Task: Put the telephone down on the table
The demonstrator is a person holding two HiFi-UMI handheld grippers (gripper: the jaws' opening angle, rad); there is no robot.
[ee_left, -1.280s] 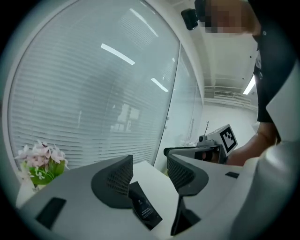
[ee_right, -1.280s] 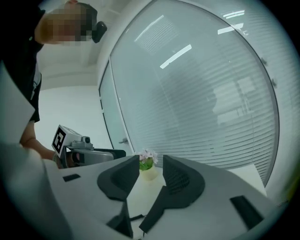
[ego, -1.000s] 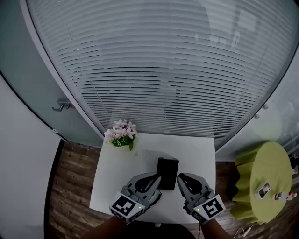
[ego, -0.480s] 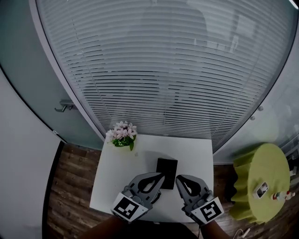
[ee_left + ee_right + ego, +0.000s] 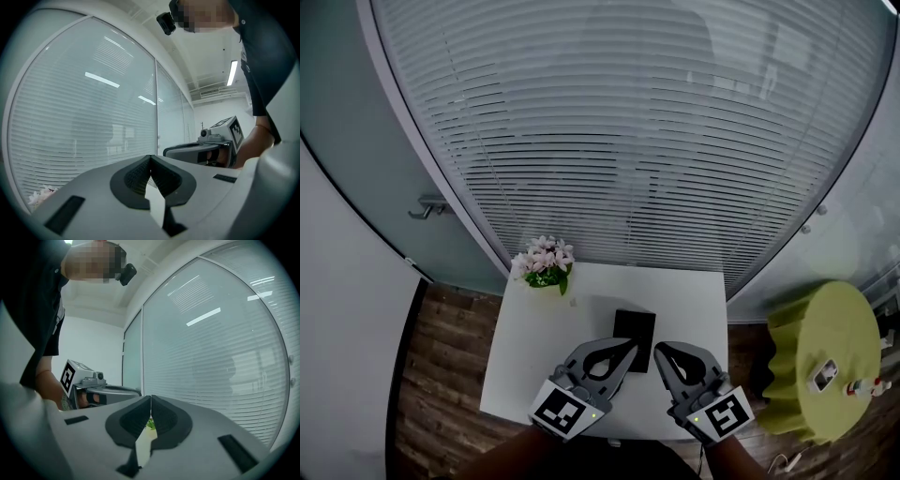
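A flat black telephone (image 5: 635, 339) lies on the small white table (image 5: 534, 337), near its middle. My left gripper (image 5: 623, 348) hovers just left of the phone's near end, jaws shut and empty. My right gripper (image 5: 660, 352) hovers just right of it, also shut with nothing between its fingers. In the left gripper view the closed jaws (image 5: 150, 158) point level at the window blinds, with the right gripper (image 5: 201, 151) beside them. In the right gripper view the shut jaws (image 5: 151, 398) face the blinds too, and the left gripper (image 5: 96, 392) shows at the left.
A small pot of pink flowers (image 5: 543, 266) stands at the table's far left corner. Window blinds (image 5: 619, 141) rise behind the table. A round yellow-green side table (image 5: 825, 356) with small items stands at the right. Wooden floor (image 5: 441, 375) lies at the left.
Both grippers have drawn back and up off the phone, and their jaws have closed empty. The phone stays flat on the table.
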